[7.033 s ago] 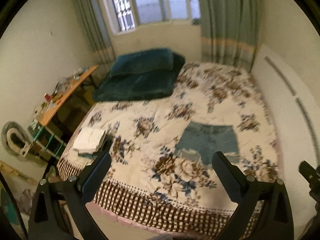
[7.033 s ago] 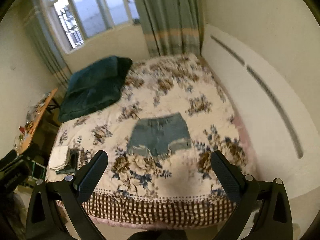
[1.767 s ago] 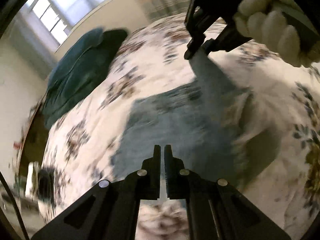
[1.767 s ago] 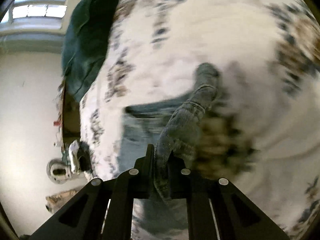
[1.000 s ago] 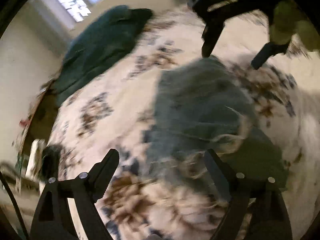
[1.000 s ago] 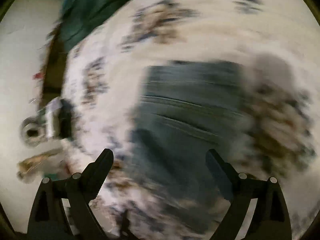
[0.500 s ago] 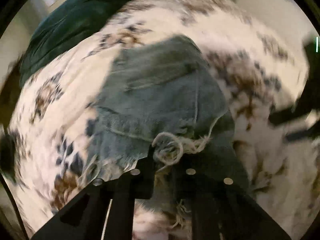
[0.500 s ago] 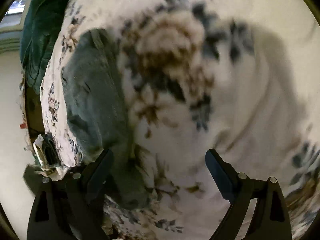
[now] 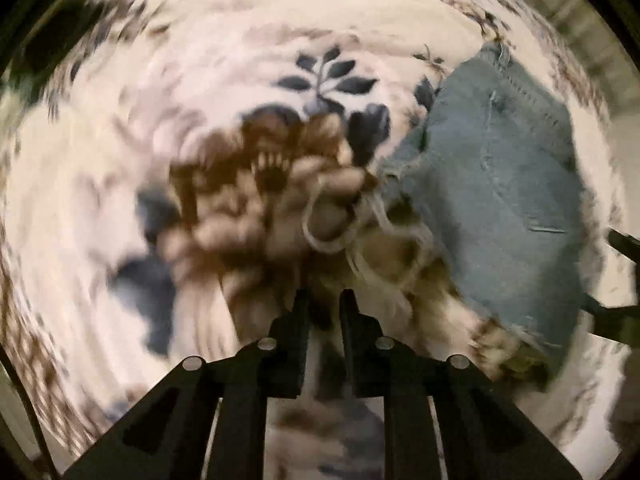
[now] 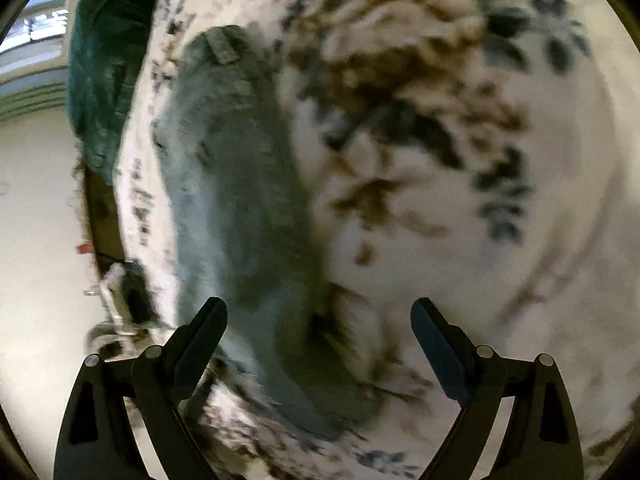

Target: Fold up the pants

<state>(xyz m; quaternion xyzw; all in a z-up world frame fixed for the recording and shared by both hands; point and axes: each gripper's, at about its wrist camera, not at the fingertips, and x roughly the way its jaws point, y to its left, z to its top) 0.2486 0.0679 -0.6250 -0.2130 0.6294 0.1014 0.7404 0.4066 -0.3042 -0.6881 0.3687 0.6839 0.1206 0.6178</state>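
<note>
The pants are short blue denim shorts with frayed white threads, lying folded on the floral bedspread. In the left wrist view they lie to the right of my left gripper, whose jaws are nearly together with nothing seen between them; loose threads lie just ahead of the tips. In the right wrist view the shorts run from upper left down between the fingers of my right gripper, which is open and empty just above the cloth. Both views are blurred.
A dark green quilt lies at the head of the bed. The bed's left edge, a dark object on it and a pale wall show in the right wrist view. Part of the right gripper shows at the left view's right edge.
My left gripper has let go of the frayed hem and swung left, so the shorts now lie to its right. My right gripper stays open and has shifted closer over the shorts.
</note>
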